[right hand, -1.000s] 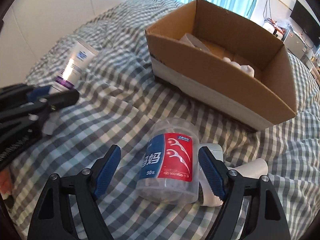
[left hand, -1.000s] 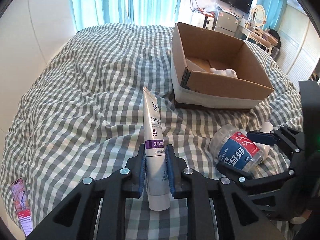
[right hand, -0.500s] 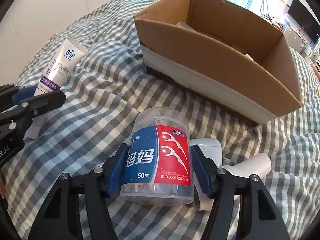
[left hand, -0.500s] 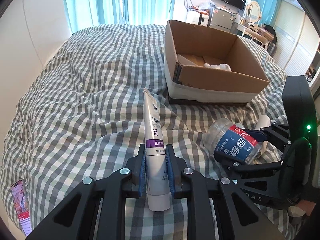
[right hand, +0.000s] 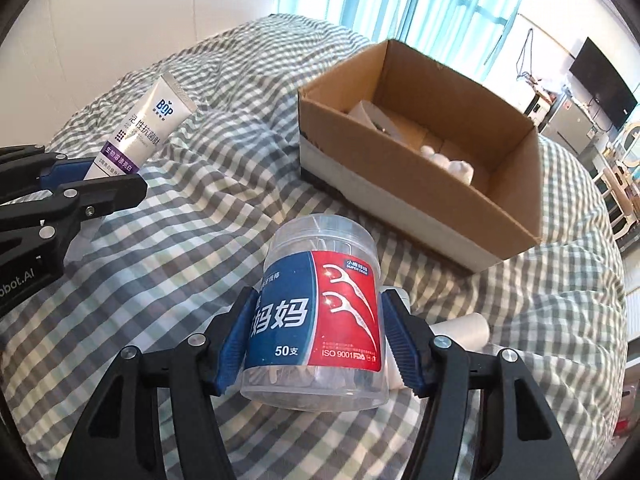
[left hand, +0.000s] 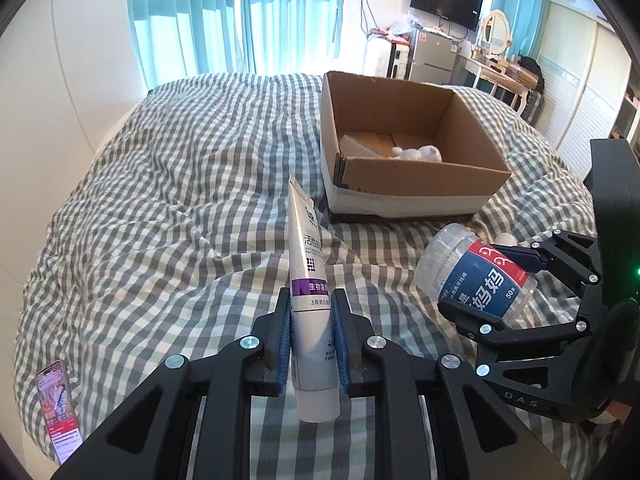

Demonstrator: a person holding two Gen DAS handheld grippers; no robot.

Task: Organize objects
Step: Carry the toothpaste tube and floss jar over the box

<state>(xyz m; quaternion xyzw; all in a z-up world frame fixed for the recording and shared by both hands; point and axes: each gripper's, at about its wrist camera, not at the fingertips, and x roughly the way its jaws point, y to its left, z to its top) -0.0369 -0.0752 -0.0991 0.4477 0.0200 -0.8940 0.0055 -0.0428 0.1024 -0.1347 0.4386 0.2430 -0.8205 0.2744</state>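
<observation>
My left gripper (left hand: 311,308) is shut on a white toothpaste tube (left hand: 310,280) with a purple band, held upright above the checked bed; the tube also shows in the right wrist view (right hand: 150,128). My right gripper (right hand: 316,320) is shut on a clear floss-pick jar (right hand: 318,312) with a blue and red label, lifted off the bed; the jar also shows in the left wrist view (left hand: 478,280). An open cardboard box (left hand: 416,196) sits ahead on the bed, with small white items inside (left hand: 418,155). It also shows in the right wrist view (right hand: 404,204).
A white bottle (right hand: 466,330) lies on the bed behind the jar. A phone (left hand: 58,402) lies at the bed's left edge. The grey checked bedcover (left hand: 180,200) spreads all around. Curtains, a fridge and a TV stand beyond the bed.
My right gripper has closed on the floss-pick jar and lifted it off the bed. My left gripper has risen with the toothpaste tube still held.
</observation>
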